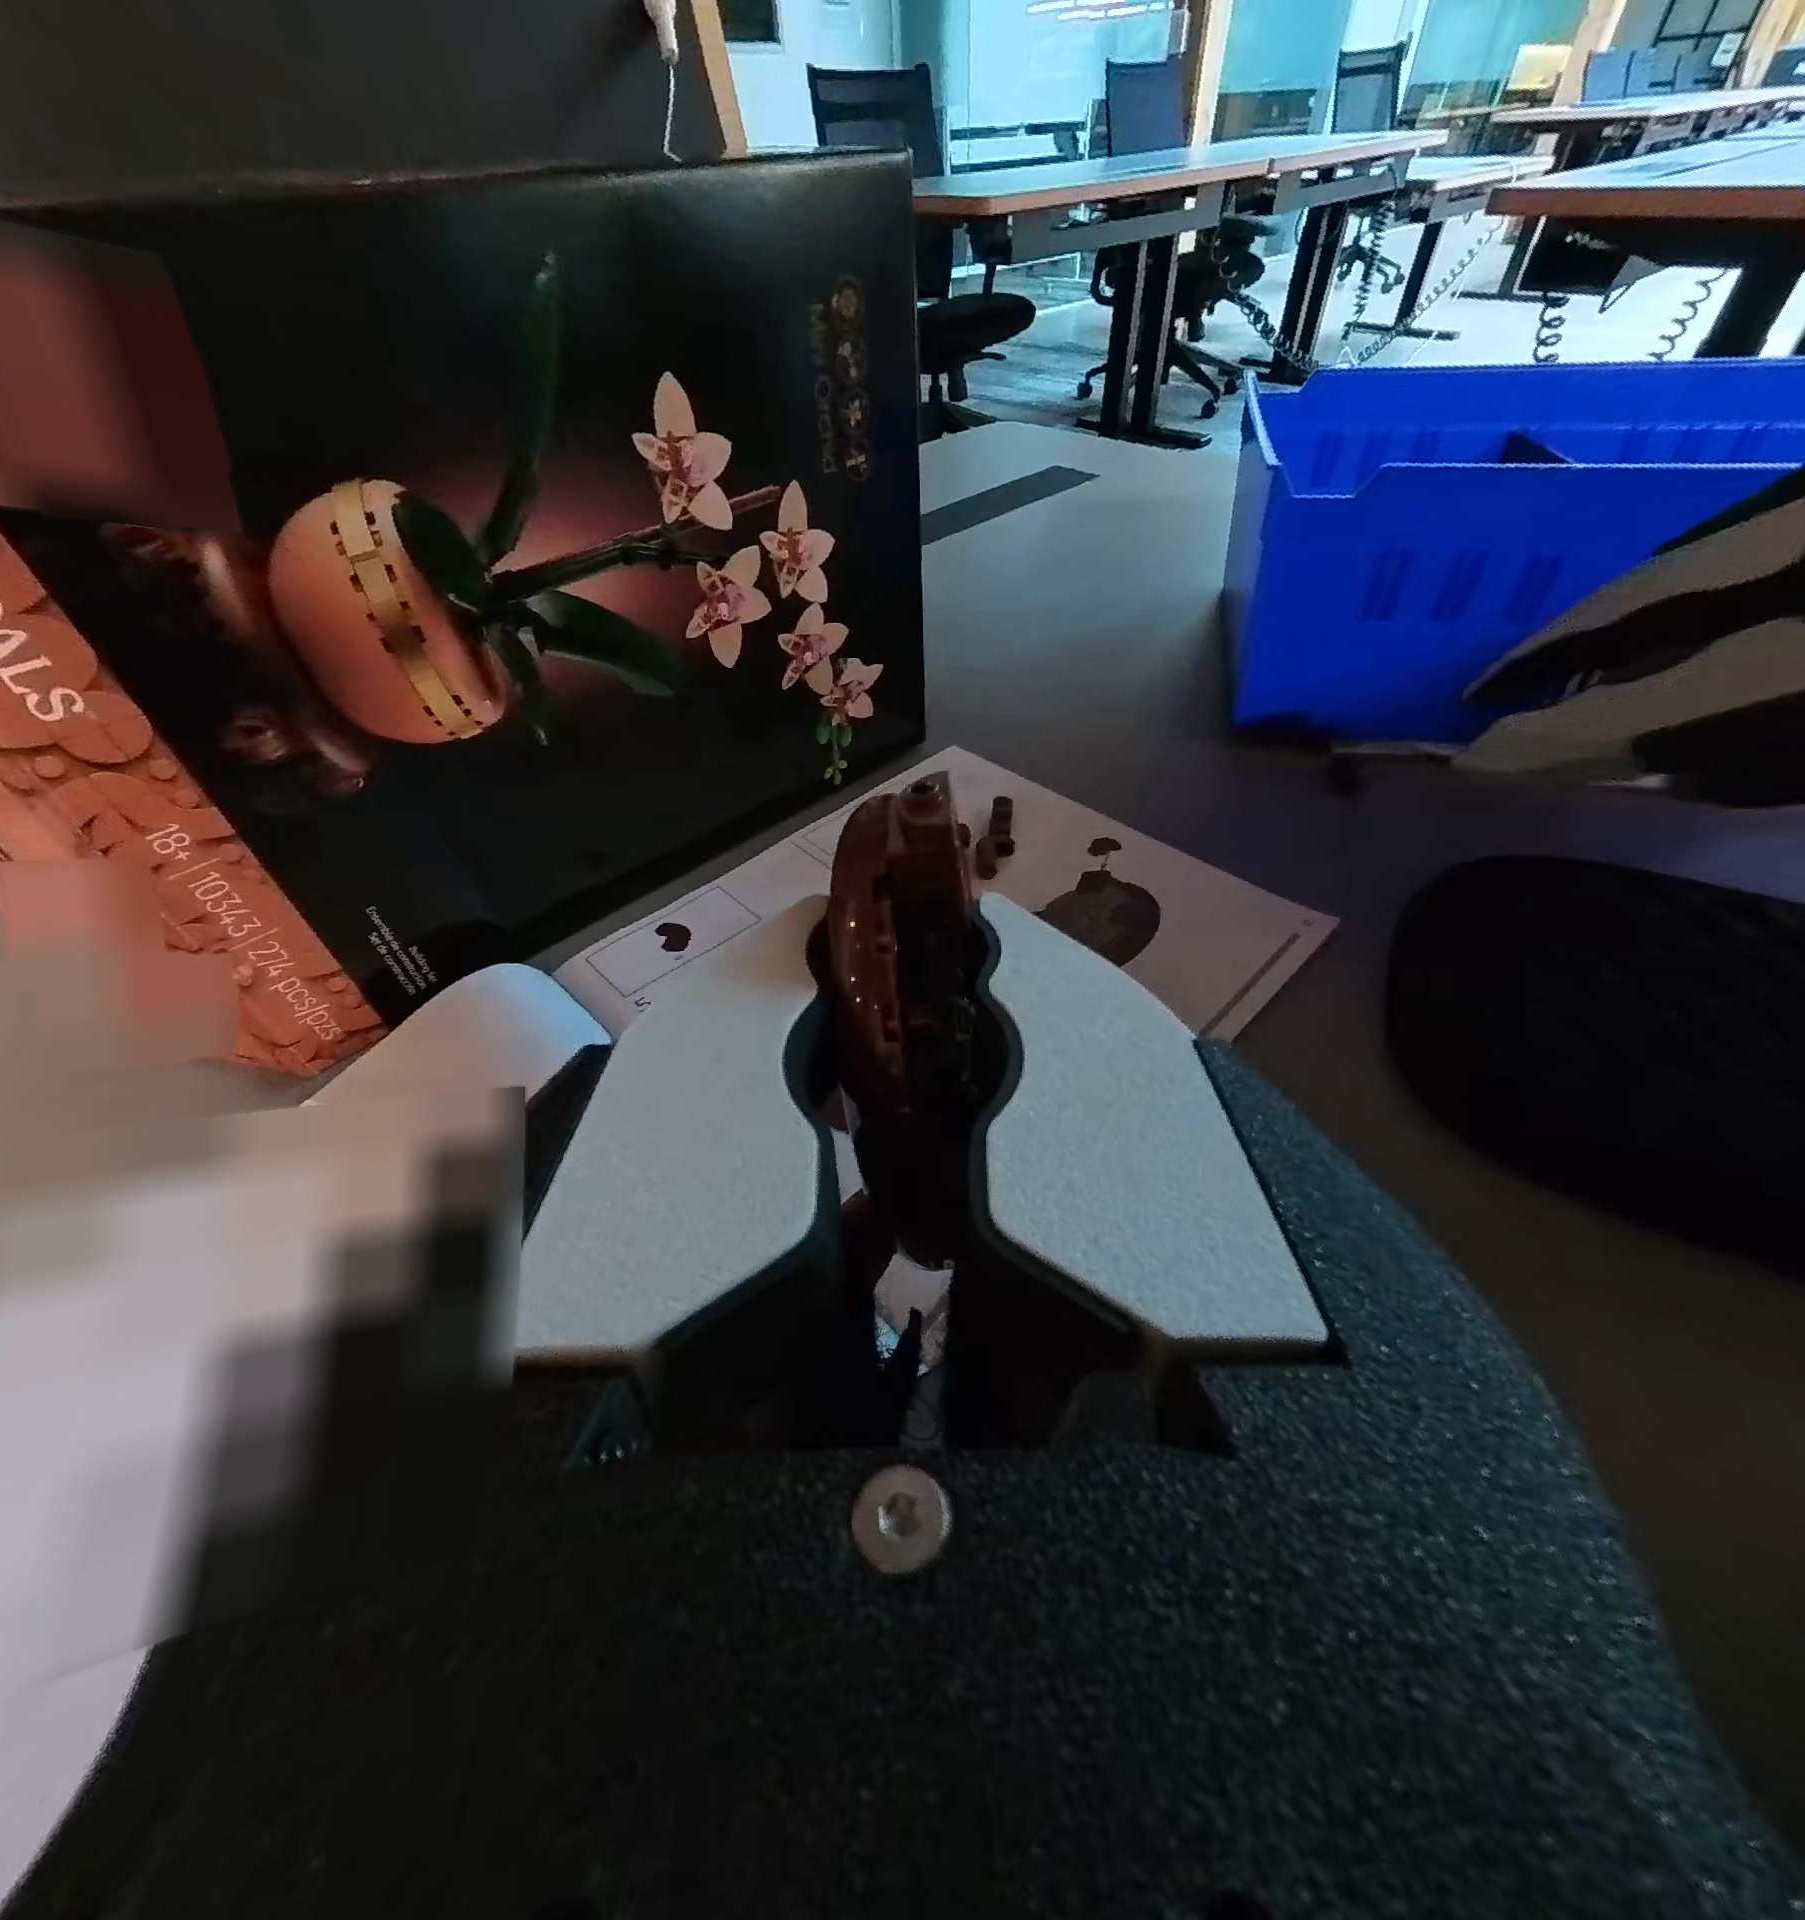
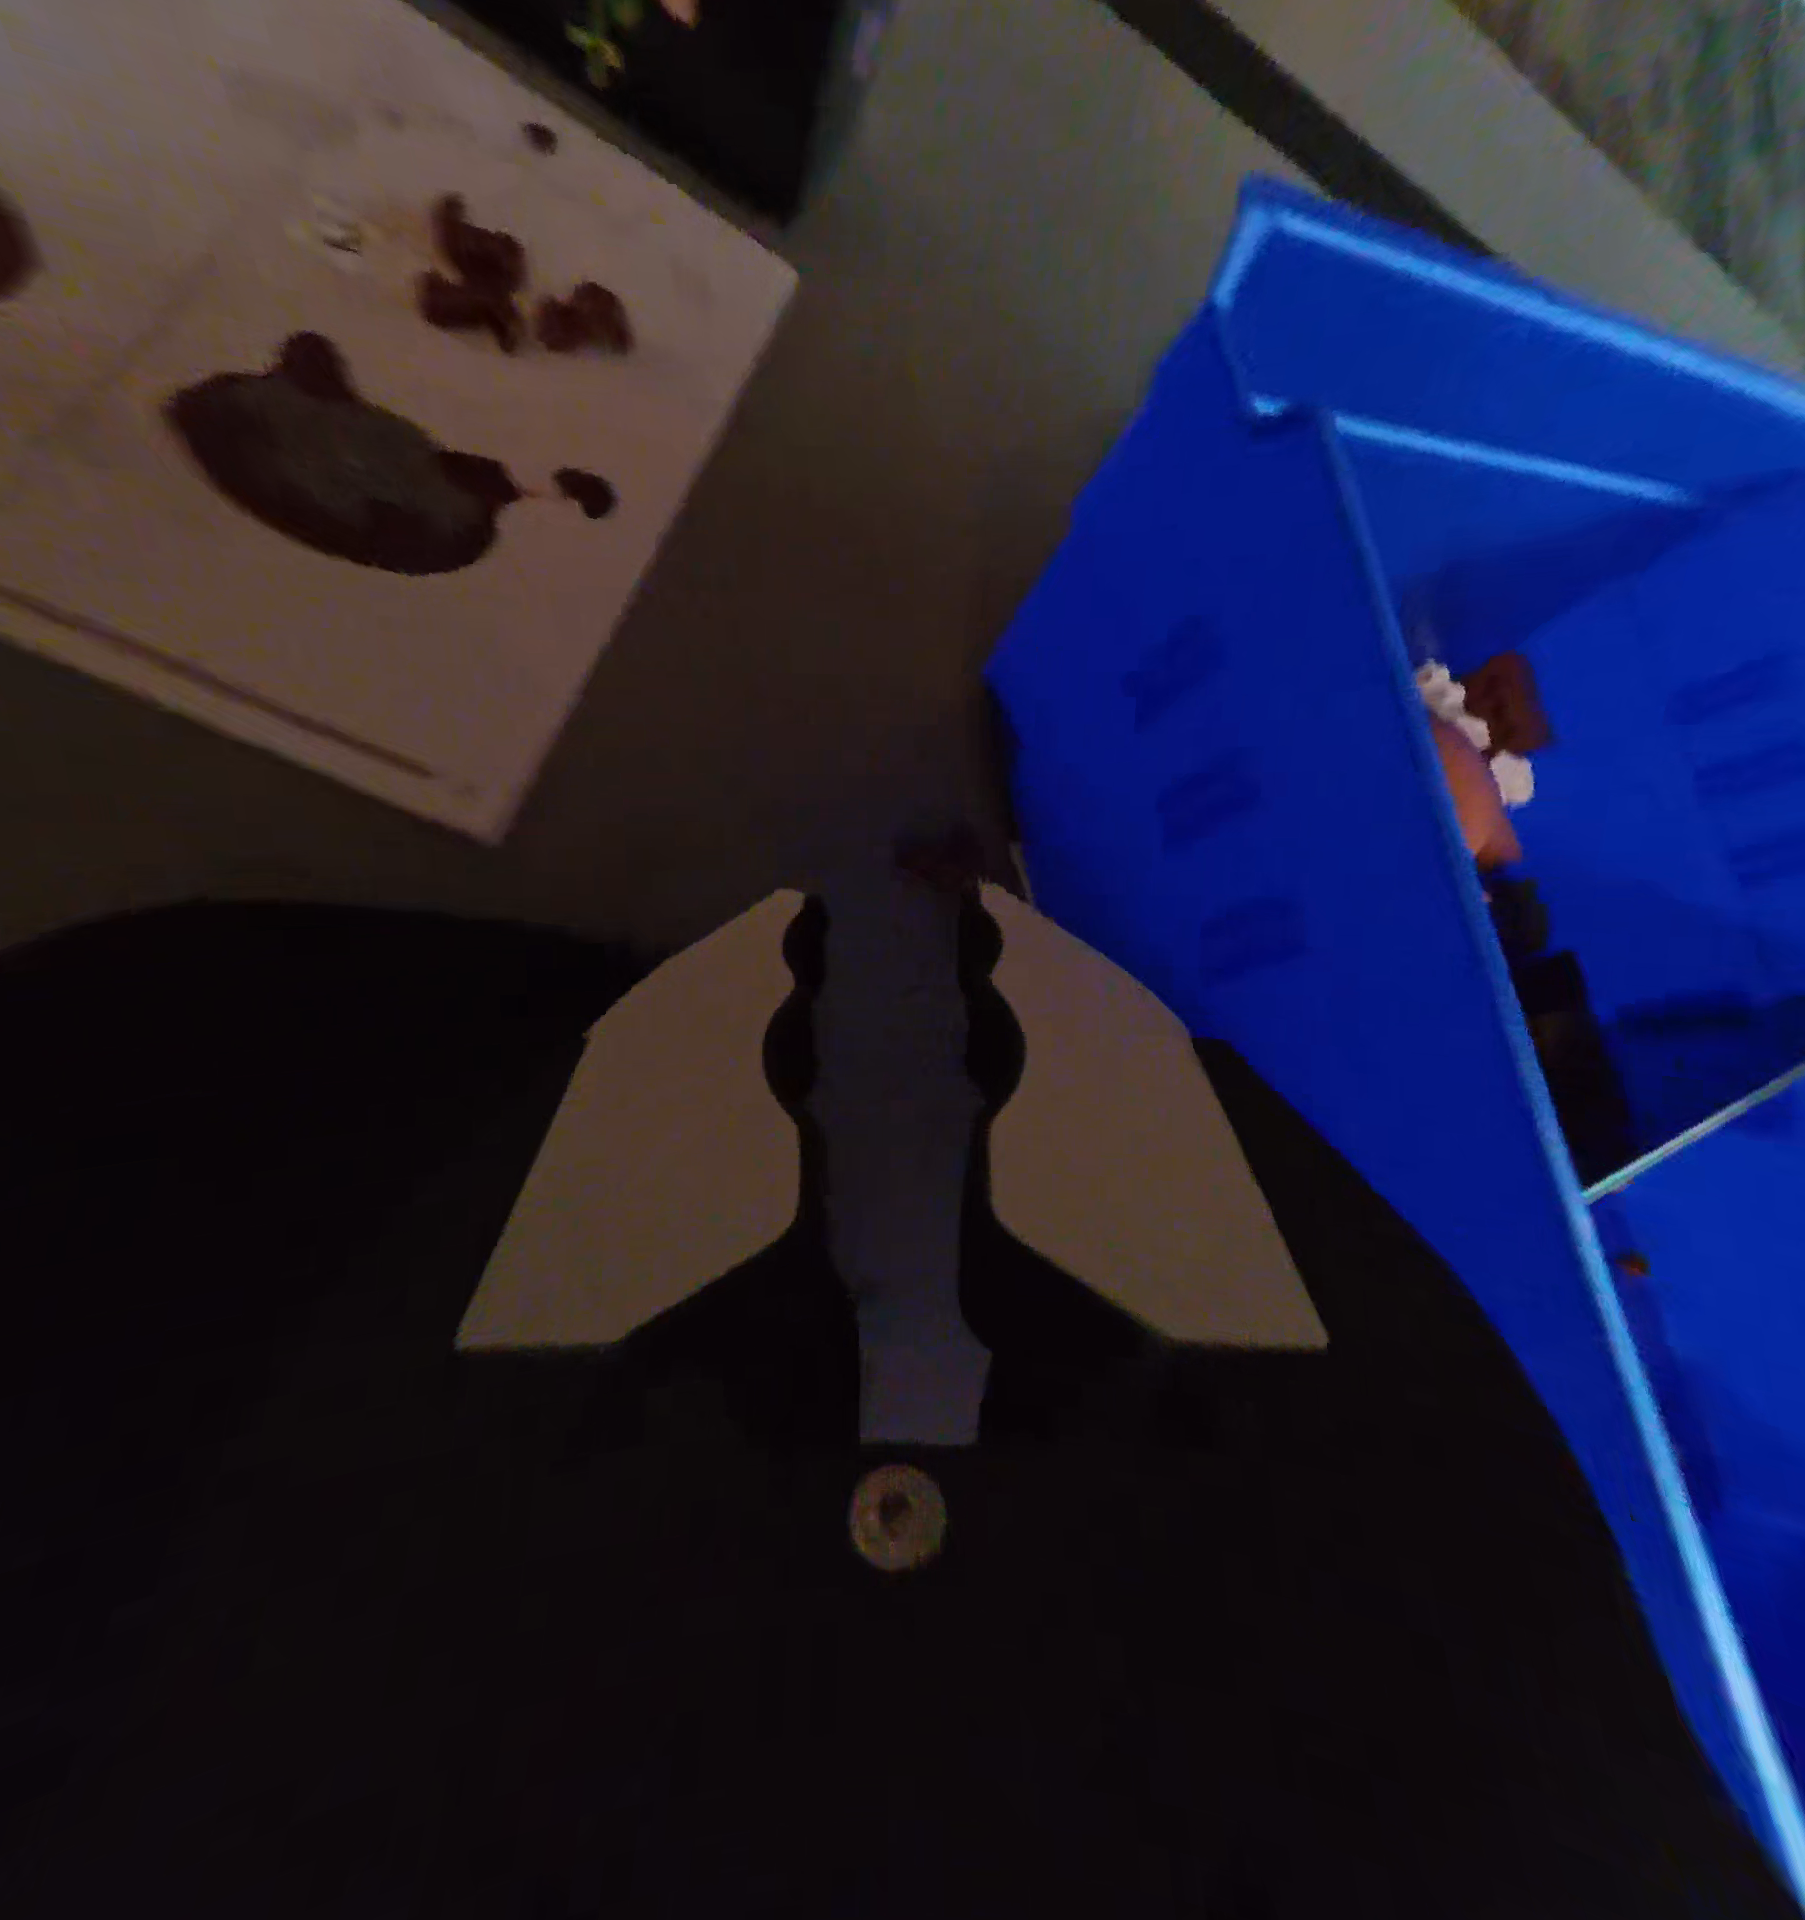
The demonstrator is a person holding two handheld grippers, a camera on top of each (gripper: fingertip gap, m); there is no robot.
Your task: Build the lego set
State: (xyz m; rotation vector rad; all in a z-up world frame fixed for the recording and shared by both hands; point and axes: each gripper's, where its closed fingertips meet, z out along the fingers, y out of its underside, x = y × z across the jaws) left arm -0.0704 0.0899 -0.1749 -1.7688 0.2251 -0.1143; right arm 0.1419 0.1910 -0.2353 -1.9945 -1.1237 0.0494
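My left gripper (image 1: 898, 920) is shut on a dark brown lego assembly (image 1: 893, 935). It holds the assembly upright above the open instruction booklet (image 1: 1210, 894). My right gripper (image 2: 893, 904) is open, low over the grey table beside the blue bin (image 2: 1241, 727). A small brown piece (image 2: 939, 857) lies on the table just past its fingertips, and the pads do not press on it. The left wrist view shows the right gripper (image 1: 1469, 727) at the right edge, with the same small piece (image 1: 1350, 774) in front of it.
The set's black box (image 1: 565, 468) stands behind the booklet (image 2: 358, 416). A few loose brown pieces (image 1: 991, 831) lie on the page. The blue bin (image 1: 1500, 540) holds white, orange and brown pieces (image 2: 1480, 727). A black pad (image 1: 1625, 1060) lies at the right. My right fingertips sit around 25 cm from my left ones.
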